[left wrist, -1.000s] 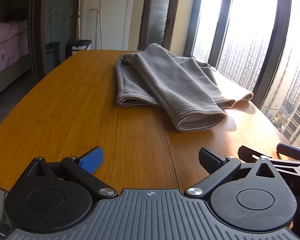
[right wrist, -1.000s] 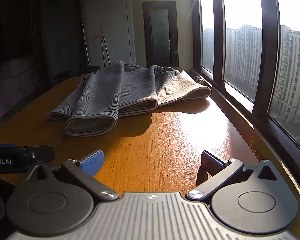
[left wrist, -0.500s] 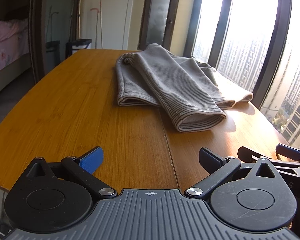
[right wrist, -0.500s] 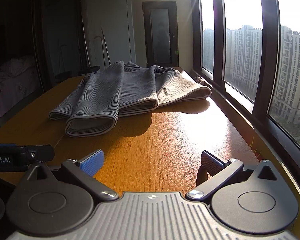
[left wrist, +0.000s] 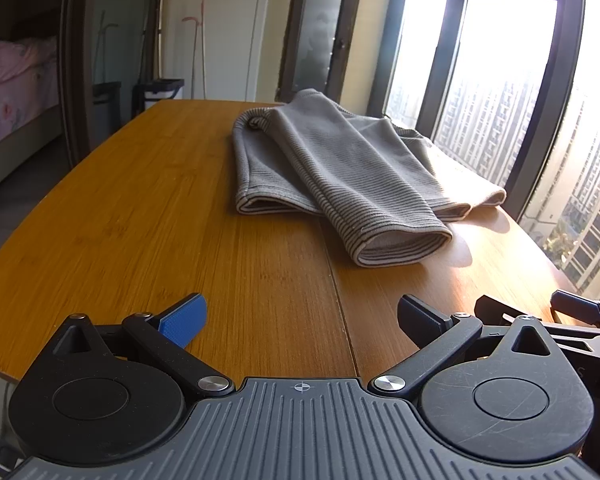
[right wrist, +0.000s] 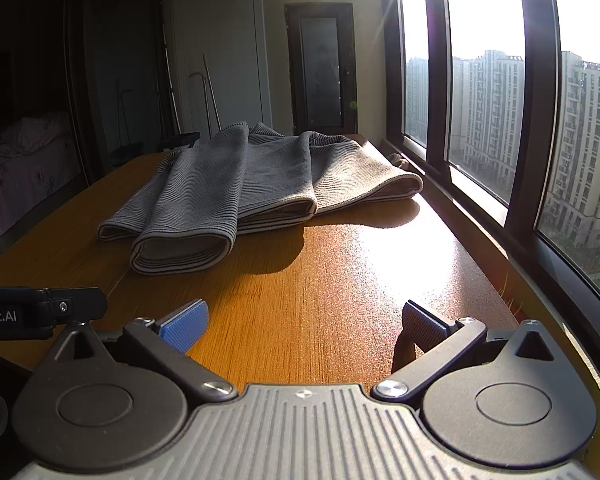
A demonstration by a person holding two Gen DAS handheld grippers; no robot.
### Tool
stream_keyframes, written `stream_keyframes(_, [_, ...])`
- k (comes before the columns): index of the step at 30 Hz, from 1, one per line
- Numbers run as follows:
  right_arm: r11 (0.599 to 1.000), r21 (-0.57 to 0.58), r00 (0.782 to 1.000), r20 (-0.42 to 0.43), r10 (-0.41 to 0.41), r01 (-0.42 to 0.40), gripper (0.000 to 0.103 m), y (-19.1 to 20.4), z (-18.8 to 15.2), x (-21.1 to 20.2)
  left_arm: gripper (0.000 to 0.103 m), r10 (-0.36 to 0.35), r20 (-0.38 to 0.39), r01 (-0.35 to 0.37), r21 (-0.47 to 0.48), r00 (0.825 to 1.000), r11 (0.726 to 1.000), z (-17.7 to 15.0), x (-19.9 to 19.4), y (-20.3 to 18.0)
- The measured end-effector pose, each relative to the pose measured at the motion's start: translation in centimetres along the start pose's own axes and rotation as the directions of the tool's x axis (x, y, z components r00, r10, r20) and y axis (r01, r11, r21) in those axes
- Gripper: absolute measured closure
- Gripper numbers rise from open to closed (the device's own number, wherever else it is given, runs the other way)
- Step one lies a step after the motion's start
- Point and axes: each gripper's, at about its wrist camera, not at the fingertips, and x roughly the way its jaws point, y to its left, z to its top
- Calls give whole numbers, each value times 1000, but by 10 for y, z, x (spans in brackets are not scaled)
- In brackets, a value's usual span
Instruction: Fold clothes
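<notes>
A grey ribbed garment (left wrist: 340,172) lies folded in several layers on the far half of the wooden table (left wrist: 148,216). It also shows in the right wrist view (right wrist: 252,184). My left gripper (left wrist: 300,320) is open and empty, low over the table's near edge, well short of the garment. My right gripper (right wrist: 304,324) is open and empty, beside the left one, also short of the garment. Part of the right gripper (left wrist: 580,312) shows at the right of the left wrist view.
Large windows (right wrist: 484,112) run along the table's right side, with strong sun glare on the wood. A bed (left wrist: 12,92) stands at the far left. A dark door (left wrist: 320,44) and leaning poles are behind the table.
</notes>
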Motion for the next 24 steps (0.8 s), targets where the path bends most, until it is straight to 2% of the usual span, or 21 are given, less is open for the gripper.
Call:
stream_keyframes(16, [1000,-15,1000,-12,16,-16,0,3,4,4,0,-12,-10,12,-26,1000,1000,8,6,4])
stream_keyframes(20, [999,-25,999,-18,31,-31,0,2,11,11,0,-52,-39,49,-72,998,996,21,14,10])
stream_keyframes(24, [997,-27,997,-19,69,-69,0,-4,27,20,0,-130,-28,127,-86,991,988,51,30,17])
